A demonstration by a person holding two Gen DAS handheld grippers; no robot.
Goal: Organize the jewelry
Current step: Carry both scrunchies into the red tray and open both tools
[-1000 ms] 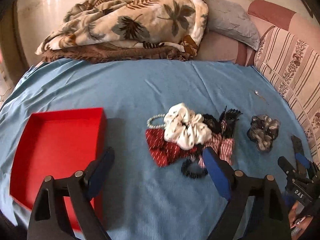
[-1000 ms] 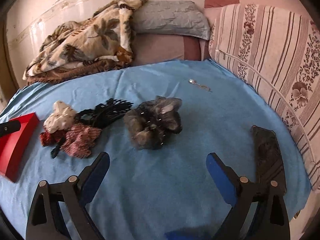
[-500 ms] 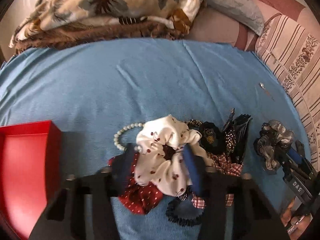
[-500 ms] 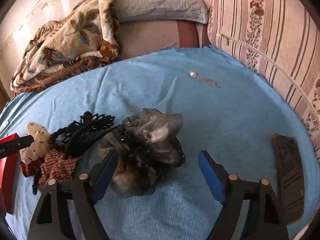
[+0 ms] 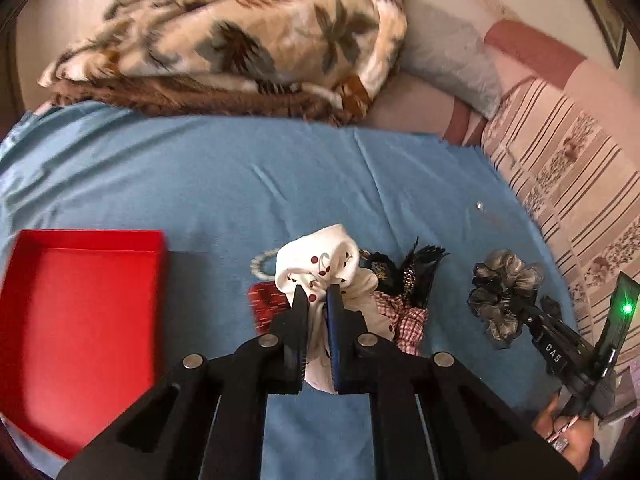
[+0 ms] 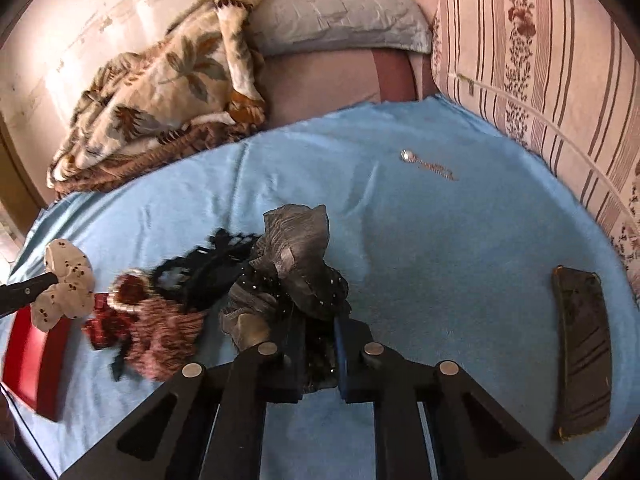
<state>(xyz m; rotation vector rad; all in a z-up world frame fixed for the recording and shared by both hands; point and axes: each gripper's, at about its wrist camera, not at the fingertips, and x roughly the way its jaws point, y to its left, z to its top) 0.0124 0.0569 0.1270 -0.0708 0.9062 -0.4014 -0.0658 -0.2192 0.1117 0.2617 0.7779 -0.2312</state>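
- The white cherry-print scrunchie is pinched in the left tongs, bunched up above the heap of hair accessories on the blue bedsheet.
- The grey scrunchie is clamped in the right tongs, just right of that heap.
- The red tray sits to the left on the sheet, near the heap.
- A silver chain lies apart, further back.
- A dark phone lies at the right edge.
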